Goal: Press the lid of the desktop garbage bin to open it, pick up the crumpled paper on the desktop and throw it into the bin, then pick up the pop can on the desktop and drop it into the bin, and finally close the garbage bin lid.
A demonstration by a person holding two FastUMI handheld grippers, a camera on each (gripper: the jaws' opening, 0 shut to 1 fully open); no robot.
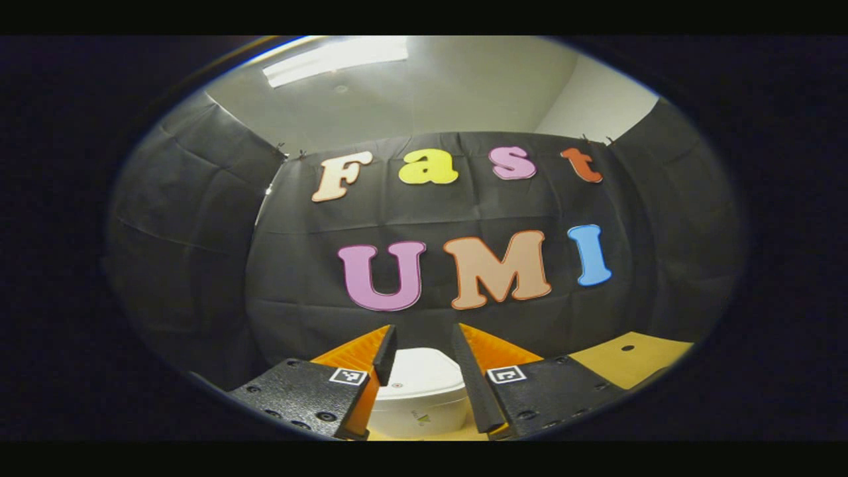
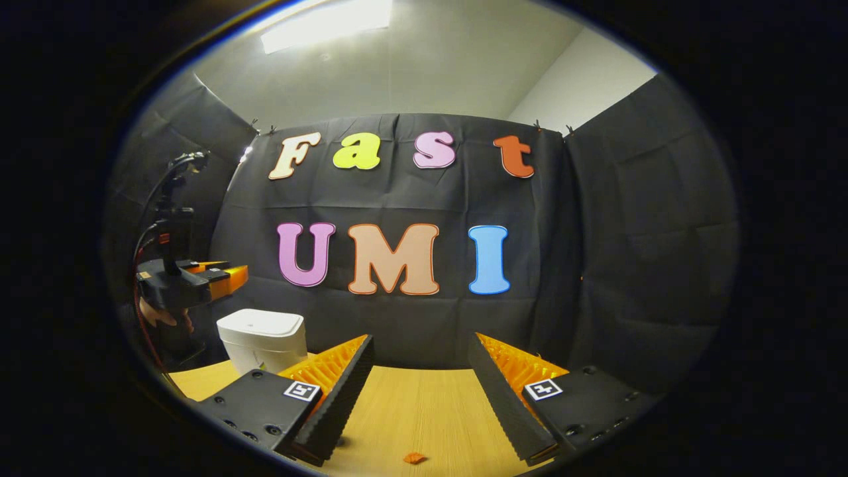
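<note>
The bin (image 2: 262, 339) near the table's (image 2: 411, 411) left edge had its lid down. My left gripper (image 1: 424, 371) and right gripper (image 2: 421, 397) were both apart, empty; I judged nothing was done.

— What are we seeing besides the job itself?
— We are looking at a light wooden table (image 2: 411, 411), with a small orange scrap (image 2: 415, 458) lying on it near the front edge.
— And overhead?
— A ceiling light (image 1: 336, 58) is glowing above us.

Both tongs (image 1: 424, 341) (image 2: 422, 351) agape, empty.
</note>
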